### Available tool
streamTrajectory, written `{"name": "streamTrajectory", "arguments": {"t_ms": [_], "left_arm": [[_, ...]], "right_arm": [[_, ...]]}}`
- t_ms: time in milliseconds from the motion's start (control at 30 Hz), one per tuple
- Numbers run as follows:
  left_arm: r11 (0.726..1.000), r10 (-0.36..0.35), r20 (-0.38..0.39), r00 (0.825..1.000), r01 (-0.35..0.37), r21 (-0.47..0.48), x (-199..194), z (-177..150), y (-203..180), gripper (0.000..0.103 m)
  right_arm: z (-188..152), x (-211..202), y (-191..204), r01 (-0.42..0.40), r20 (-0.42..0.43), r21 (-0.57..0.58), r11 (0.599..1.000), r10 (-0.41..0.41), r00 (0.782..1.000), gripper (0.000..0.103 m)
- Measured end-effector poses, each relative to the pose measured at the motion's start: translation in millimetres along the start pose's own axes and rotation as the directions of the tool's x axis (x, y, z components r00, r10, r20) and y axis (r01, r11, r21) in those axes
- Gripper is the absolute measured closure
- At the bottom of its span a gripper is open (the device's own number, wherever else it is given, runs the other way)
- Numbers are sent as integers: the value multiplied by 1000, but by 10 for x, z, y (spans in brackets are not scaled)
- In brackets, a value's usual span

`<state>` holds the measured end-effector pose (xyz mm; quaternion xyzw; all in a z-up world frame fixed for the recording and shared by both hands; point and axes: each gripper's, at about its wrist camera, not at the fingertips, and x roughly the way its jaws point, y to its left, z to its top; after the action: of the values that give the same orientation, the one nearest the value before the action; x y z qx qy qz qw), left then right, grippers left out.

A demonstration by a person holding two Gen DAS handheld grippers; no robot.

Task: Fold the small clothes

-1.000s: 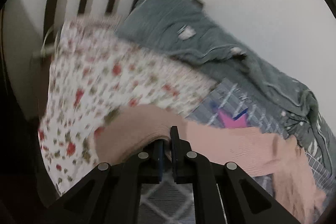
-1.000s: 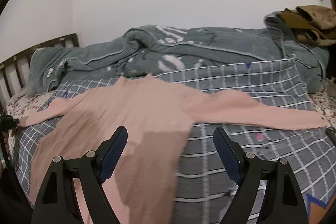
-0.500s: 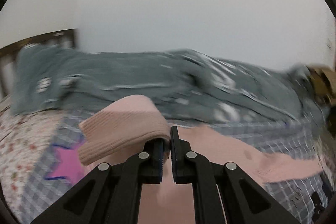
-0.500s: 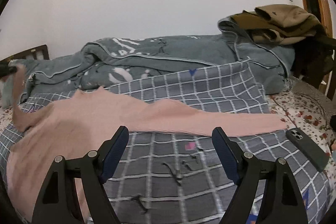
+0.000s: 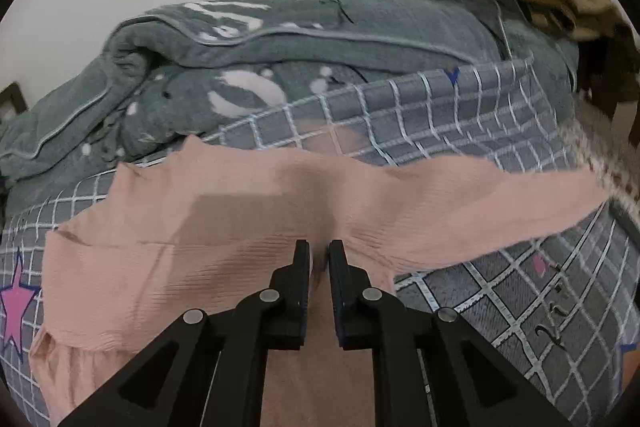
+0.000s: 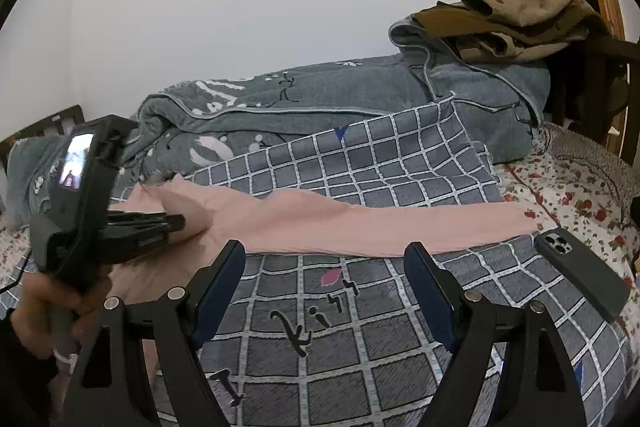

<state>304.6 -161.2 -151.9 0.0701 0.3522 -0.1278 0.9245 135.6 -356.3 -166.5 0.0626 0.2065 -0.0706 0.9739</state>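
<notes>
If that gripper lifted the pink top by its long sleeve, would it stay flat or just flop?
Probably flop: the pink top lies limp, following every bump of the checked blanket. It looks thin and light, since the folded-over left sleeve holds soft creases. It likely won't slide off easily; the ribbed knit seems grippy against the fleece.

text: black handwritten-style lettering, roughly "Ki…", the rest not legible | on: grey checked blanket (image 6: pixel 360 347) near the bed's front edge | left wrist view: similar black marks on the same blanket (image 5: pixel 552 331), unreadable | grey quilt (image 6: pixel 280 95): white marks, illegible
</notes>
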Motion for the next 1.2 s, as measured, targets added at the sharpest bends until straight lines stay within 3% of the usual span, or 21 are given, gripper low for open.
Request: {"name": "streamTrajectory", "arguments": {"t_ms": [33, 100, 167, 233, 500, 633, 800, 900, 933, 967, 1000, 1067, 1133, 1200], "left_arm": [[1000, -10, 0, 1000, 10, -27, -46, 19, 96, 90], [997, -14, 7, 1000, 15, -75, -120, 47, 285, 70], [992, 11, 45, 999, -6, -124, -228, 24, 561, 33], [984, 88, 90, 992, -73, -161, -378, -84, 858, 29], [915, 231, -10, 973, -221, -338, -400, -584, 2088, 30], [892, 169, -34, 985, -168, -420, -278, -777, 2519, 34], [890, 83, -32, 996, -88, -447, -74, -779, 2630, 36], [895, 69, -52, 996, -85, -438, 88, -714, 2613, 41], [896, 75, -74, 994, -100, -434, 174, -679, 2609, 47], [897, 74, -91, 993, -106, -430, 231, -661, 2608, 65], [898, 82, -119, 989, -125, -421, 311, -647, 2606, 74], [900, 89, -101, 991, -124, -417, 314, -637, 2611, 88], [888, 79, -9, 997, -75, -454, 171, -617, 2691, 90], [866, 125, 39, 991, -90, -492, 47, -617, 2812, 90]], "right_arm": [[3, 12, -2, 5, -2, -3, 1000, -5, 1000, 22], [16, 42, -13, 0, -6, 9, 1000, 0, 1000, 22], [24, 56, -25, -5, -7, 21, 1000, 6, 1000, 22], [37, 72, -38, -9, -7, 33, 999, 9, 1000, 22], [40, 197, 9, -27, -40, 75, 997, 30, 999, 22], [19, 241, 137, -3, -45, 23, 1000, 4, 999, 22], [-26, 337, 228, 29, -57, -26, 999, -30, 998, 22], [-49, 424, 226, 45, -73, -43, 998, -48, 996, 22], [-58, 453, 217, 47, -78, -45, 998, -51, 996, 22], [-68, 488, 199, 50, -87, -43, 998, -53, 995, 22], [-74, 515, 184, 48, -95, -37, 998, -52, 994, 22], [-81, 564, 158, 43, -112, -24, 999, -45, 993, 22], [-95, 615, 147, 42, -130, -20, 999, -44, 991, 22], [-108, 640, 153, 38, -138, -21, 999, -41, 990, 23]]}}
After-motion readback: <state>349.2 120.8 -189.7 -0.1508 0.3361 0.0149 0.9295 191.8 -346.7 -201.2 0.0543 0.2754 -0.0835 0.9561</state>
